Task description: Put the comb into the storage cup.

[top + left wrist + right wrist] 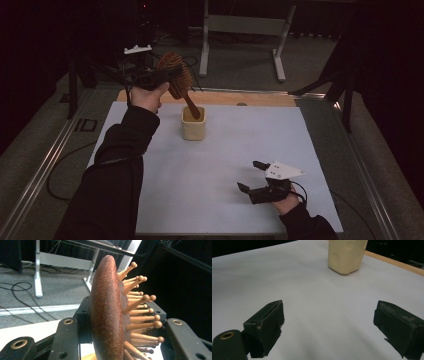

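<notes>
The cream square cup point(193, 125) stands upright on the white sheet point(220, 165) that covers the table, toward its far edge. Above and just behind the cup, the left gripper point(167, 76) is clamped on the head of a wooden paddle hairbrush point(176, 75), its jaws pressing the brush's reddish back and its pinned face. The brush hangs tilted, head up and away from the cup, with the tip of its handle dipping inside the cup's mouth. In the left gripper view the hairbrush point(110, 315) stands edge-on between the black jaws, its ball-tipped wooden pins sticking out to one side. The right gripper point(252, 176) rests low on the sheet well nearer the person than the cup, its jaws spread wide with nothing between them. In the right gripper view the cup point(347, 255) sits beyond those open jaws.
</notes>
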The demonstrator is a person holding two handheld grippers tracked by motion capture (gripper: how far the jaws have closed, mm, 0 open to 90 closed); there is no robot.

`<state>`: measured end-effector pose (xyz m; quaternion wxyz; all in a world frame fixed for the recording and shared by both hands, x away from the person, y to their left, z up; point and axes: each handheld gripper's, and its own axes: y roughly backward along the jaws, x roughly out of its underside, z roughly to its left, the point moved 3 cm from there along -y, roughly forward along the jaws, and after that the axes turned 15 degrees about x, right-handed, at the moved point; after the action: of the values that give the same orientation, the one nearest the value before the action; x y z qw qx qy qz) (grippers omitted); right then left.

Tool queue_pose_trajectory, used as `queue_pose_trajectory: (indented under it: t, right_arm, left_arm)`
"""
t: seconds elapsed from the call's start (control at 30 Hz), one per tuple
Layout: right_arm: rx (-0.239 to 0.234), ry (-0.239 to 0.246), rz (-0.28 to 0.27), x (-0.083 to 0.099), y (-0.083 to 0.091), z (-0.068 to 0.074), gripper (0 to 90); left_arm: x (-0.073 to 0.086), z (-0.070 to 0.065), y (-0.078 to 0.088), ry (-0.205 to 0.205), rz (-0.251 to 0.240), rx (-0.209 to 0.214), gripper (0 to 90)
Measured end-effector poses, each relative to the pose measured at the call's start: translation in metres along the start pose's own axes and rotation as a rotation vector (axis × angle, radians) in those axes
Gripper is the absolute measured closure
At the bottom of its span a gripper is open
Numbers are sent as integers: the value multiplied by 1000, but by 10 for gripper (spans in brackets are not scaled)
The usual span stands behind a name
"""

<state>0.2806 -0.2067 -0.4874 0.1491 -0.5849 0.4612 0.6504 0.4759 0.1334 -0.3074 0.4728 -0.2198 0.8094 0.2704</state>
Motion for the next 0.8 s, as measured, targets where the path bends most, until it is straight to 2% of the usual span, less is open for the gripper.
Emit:
queue_pose_trajectory:
  t: [0.1, 0.8]
  right_arm:
    - [-6, 0, -1, 0, 0, 1, 91]
    - [-10, 1, 5, 1, 0, 0, 91]
  left_arm:
    - [3, 5, -4, 19, -7, -1, 530]
    - [34, 21, -30, 65, 37, 5, 530]
